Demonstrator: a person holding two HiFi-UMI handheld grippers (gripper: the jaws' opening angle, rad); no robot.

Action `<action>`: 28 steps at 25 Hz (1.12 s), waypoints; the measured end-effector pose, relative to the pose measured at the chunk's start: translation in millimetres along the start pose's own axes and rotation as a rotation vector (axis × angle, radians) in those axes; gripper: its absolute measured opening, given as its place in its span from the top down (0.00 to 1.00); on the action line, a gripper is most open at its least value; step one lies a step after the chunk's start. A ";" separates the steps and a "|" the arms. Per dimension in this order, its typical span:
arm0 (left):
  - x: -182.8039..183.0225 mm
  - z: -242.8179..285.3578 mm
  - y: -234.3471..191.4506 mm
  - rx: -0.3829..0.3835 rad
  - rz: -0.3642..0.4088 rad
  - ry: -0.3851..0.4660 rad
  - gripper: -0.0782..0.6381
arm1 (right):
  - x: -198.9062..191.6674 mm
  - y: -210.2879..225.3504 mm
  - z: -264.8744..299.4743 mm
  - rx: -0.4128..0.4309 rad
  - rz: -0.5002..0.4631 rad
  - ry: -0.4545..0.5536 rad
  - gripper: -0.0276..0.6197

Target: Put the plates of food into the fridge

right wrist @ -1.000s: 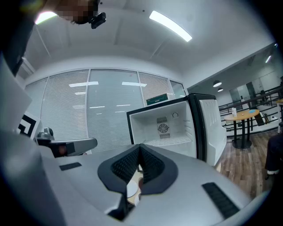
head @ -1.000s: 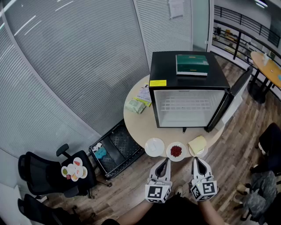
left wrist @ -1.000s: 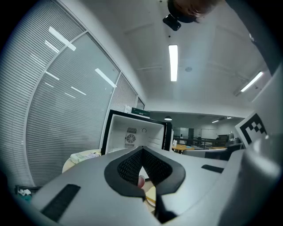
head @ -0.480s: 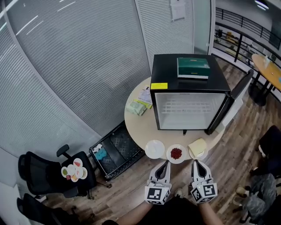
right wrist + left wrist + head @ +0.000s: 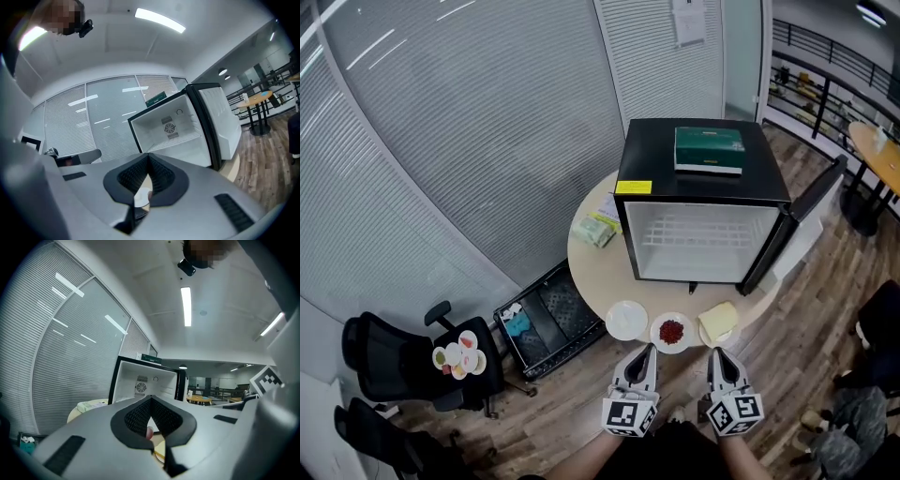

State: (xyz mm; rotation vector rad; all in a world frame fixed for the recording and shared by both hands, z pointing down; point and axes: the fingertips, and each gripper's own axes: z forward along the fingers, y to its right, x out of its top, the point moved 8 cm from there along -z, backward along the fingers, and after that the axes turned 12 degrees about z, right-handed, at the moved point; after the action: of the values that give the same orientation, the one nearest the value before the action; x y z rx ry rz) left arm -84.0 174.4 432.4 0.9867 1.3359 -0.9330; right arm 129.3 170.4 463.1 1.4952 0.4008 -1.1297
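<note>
Three plates sit at the round table's near edge [image 5: 591, 272]: a white plate [image 5: 626, 320], a plate of red food [image 5: 672, 332] and a plate with a yellow slab [image 5: 719, 323]. Behind them stands the black mini fridge [image 5: 703, 202], its door [image 5: 795, 225] swung open to the right and its white inside empty. My left gripper [image 5: 646, 349] hovers shut just short of the gap between the white and red plates. My right gripper [image 5: 714, 353] is shut too, just before the yellow plate. Both point level at the fridge [image 5: 145, 380] [image 5: 173, 126] and hold nothing.
A green box [image 5: 709, 150] lies on the fridge top. Papers and a packet [image 5: 598, 228] rest on the table's left side. A black crate [image 5: 546, 319] stands on the floor by the table. An office chair [image 5: 412, 366] is at the left, a wooden table [image 5: 877, 141] far right.
Both grippers sit a little lower in the head view, the right one slightly rolled. Their jaws stay shut. Plates and fridge have not moved on the table.
</note>
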 end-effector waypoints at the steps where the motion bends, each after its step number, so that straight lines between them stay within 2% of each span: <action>1: -0.4 0.1 2.0 0.009 -0.002 0.000 0.89 | -0.9 2.9 -0.6 0.007 0.004 -0.008 0.95; 5: -0.5 6.4 5.1 0.035 -0.015 0.000 0.88 | -2.6 16.5 6.5 0.014 0.041 -0.025 0.95; 11: -7.1 29.0 -0.1 0.010 -0.003 0.013 0.89 | -6.6 38.4 24.0 -0.012 0.097 -0.017 0.95; 20: -10.6 78.1 -24.9 -0.051 -0.032 0.024 0.89 | -36.2 88.9 56.6 -0.086 0.279 -0.054 0.95; 28: -36.3 103.4 -25.8 -0.093 -0.052 -0.027 0.89 | -84.9 141.3 56.7 -0.171 0.530 -0.053 0.95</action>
State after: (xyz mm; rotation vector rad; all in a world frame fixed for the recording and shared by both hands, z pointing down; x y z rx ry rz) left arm -75.7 67.5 466.9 0.8686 1.3751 -0.9117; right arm 174.4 108.4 619.7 1.3111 0.0510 -0.6931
